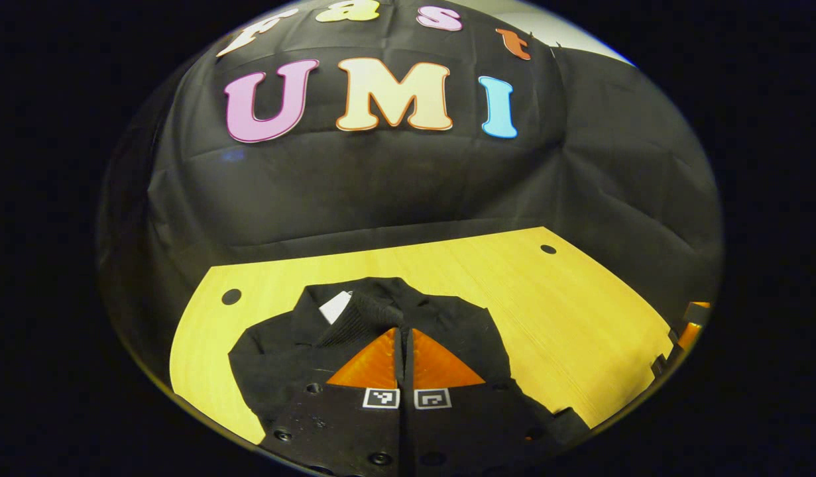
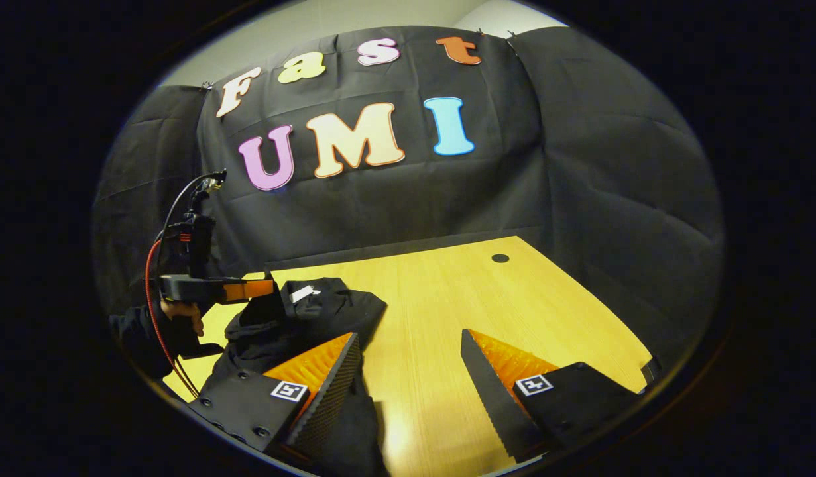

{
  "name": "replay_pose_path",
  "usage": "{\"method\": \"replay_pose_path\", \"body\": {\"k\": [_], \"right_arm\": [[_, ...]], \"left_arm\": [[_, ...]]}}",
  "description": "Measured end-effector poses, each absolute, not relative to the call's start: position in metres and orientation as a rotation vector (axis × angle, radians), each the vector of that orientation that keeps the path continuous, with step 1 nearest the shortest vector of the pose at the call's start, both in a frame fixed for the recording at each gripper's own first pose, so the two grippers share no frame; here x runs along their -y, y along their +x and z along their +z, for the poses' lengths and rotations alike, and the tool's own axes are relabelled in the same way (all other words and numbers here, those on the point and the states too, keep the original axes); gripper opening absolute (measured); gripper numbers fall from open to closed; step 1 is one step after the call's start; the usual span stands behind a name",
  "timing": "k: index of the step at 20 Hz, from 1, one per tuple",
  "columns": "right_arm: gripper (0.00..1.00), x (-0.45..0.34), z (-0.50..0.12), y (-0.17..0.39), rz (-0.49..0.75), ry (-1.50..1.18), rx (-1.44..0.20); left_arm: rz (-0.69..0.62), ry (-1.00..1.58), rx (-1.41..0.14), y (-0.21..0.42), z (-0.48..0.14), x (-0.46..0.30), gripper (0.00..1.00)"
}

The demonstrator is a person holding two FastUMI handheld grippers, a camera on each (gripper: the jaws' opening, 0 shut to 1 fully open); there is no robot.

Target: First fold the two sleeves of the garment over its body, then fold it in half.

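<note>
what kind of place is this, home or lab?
Likely a recording booth, not a home: black cloth wall on all sides, a bare wooden table with only a black garment on it, and a cabled handheld left gripper.

Before me: yellow wood-grain counter [image 1: 580, 311], round dark holes near its far corners. Black cloth wall [image 1: 381, 185] behind it, pale room wall [image 2: 354, 16] above.

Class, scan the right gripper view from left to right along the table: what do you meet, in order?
Person's hand holding the left gripper → black garment → bare wooden table → right gripper's far-side finger.
</note>
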State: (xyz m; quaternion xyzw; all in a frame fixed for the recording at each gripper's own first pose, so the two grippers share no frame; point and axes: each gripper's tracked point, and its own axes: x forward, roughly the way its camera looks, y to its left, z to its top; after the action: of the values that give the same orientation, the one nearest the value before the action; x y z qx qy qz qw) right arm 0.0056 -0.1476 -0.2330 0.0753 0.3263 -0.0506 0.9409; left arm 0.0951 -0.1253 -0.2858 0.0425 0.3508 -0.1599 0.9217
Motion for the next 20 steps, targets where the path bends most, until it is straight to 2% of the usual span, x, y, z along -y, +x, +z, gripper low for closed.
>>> {"method": "replay_pose_path", "body": {"k": [6,8,9,11,12,14,20], "right_arm": [[0.98,0.173,-0.235,-0.002,-0.121,0.164,-0.678],[0.97,0.182,-0.238,0.001,-0.107,0.170,-0.679],[0.94,0.183,-0.239,0.000,-0.096,0.174,-0.678],[0.98,0.185,-0.243,0.002,-0.056,0.180,-0.683],[0.98,0.184,-0.245,0.003,-0.031,0.181,-0.689],[0.98,0.182,-0.249,0.005,0.021,0.181,-0.696],[0.98,0.145,-0.254,-0.011,0.097,0.175,-0.721]], "left_arm": [[-0.318,0.139,-0.768,0.101,-0.309,0.156,0.00],[-0.259,0.161,-0.720,0.108,-0.298,0.156,0.00],[-0.303,0.111,-0.689,0.110,-0.288,0.171,0.02],[-0.295,0.069,-0.609,0.105,-0.262,0.177,1.00],[-0.271,0.076,-0.576,0.098,-0.243,0.165,0.91],[-0.229,0.083,-0.553,0.081,-0.225,0.146,0.95],[-0.096,0.101,-0.578,-0.002,-0.204,0.056,0.95]]}}
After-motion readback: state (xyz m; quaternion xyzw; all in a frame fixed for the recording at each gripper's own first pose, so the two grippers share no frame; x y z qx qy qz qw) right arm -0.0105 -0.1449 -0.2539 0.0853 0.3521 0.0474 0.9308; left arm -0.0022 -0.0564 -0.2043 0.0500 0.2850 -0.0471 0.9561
